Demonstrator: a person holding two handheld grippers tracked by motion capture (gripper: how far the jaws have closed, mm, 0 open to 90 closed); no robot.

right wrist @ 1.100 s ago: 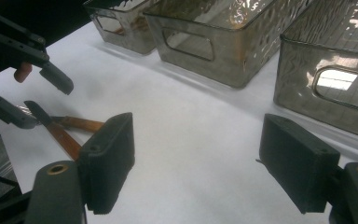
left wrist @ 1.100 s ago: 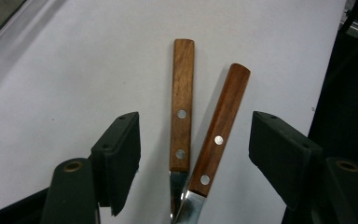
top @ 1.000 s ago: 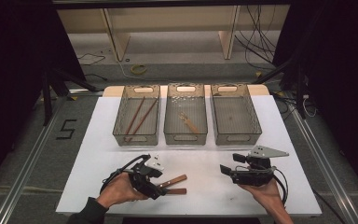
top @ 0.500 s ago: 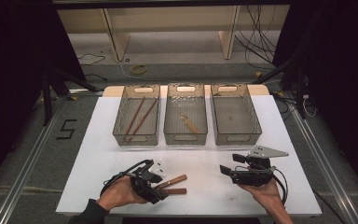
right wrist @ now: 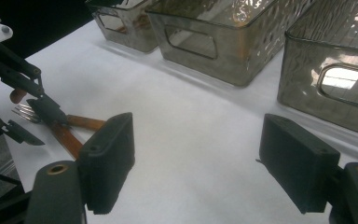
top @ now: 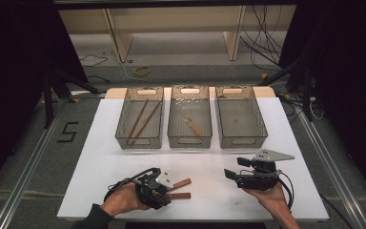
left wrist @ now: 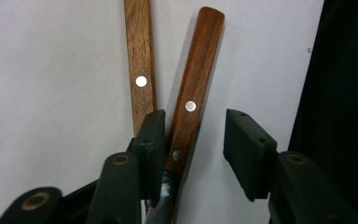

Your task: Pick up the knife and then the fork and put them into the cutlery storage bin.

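Working near the front edge of the table (top: 100,143), I've got my left gripper (left wrist: 193,149) down over two wooden-handled utensils (top: 178,188) lying on the white top, left of centre. Jaws spread, nothing pinched yet: in the left gripper view one jaw sits between the two handles and the nearer handle (left wrist: 193,88) lies in the gap, close to that jaw; the other jaw is well clear of it. The far handle (left wrist: 140,60) is outside the gap, just beside. Both handles show metal rivets. They lie close together & fan apart toward the free ends. In the right gripper view fork tines (right wrist: 23,112) show at one utensil's end, by my left gripper's tips; can't tell what the other utensil is.

My right gripper (right wrist: 196,158) is held by my right hand (top: 267,195) near the front edge, right of centre, well apart from the utensils. Jaws wide open, holding nothing, w/ bare table between them.

Three clear bins stand in a row toward the back edge: left bin (top: 124,136) holds long thin brown sticks, middle bin (top: 171,138) holds a small wooden-handled item, right bin (top: 259,133) looks empty.
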